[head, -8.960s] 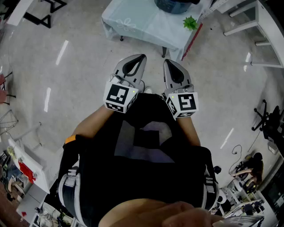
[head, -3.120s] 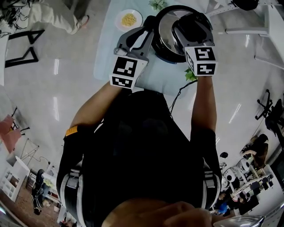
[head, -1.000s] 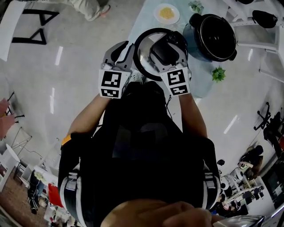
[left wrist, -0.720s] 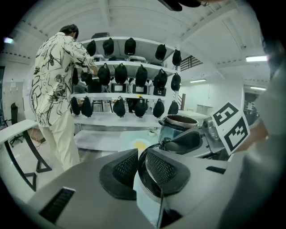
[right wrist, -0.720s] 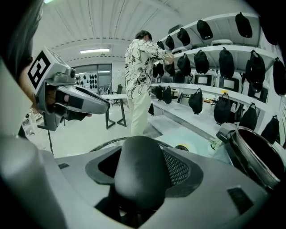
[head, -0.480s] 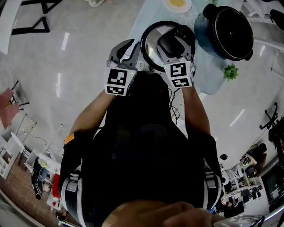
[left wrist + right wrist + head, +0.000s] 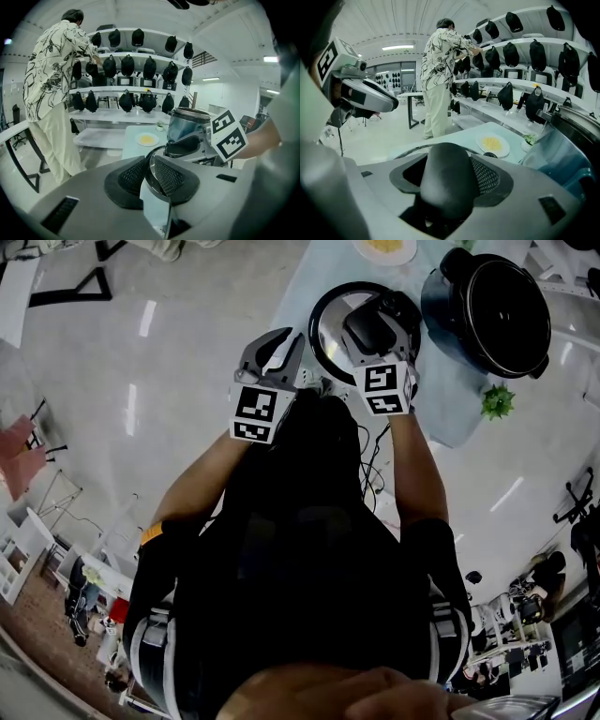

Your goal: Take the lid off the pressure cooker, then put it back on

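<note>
The steel lid [image 7: 336,329], with a black rim and a black handle [image 7: 370,329], is off the pot and held between both grippers. My left gripper [image 7: 298,351] is shut on the lid's left rim; in the left gripper view its pads [image 7: 168,177] clamp the thin edge [image 7: 151,164]. My right gripper [image 7: 377,322] is shut around the handle [image 7: 445,183], jaws wide. The open cooker pot [image 7: 492,301] stands on the table to the right of the lid, and shows as the pot [image 7: 187,124] beyond the left jaws and at the right edge [image 7: 567,150].
The table has a pale blue cloth [image 7: 450,395]. A plate of yellow food [image 7: 384,247] lies behind the lid, and a small green plant [image 7: 497,401] near the front edge. A person in a patterned shirt [image 7: 51,70] stands at shelves of black bags [image 7: 126,65].
Both grippers have come down with the lid still held. Earlier the lid sat on the pot; it now hangs to the pot's left.
</note>
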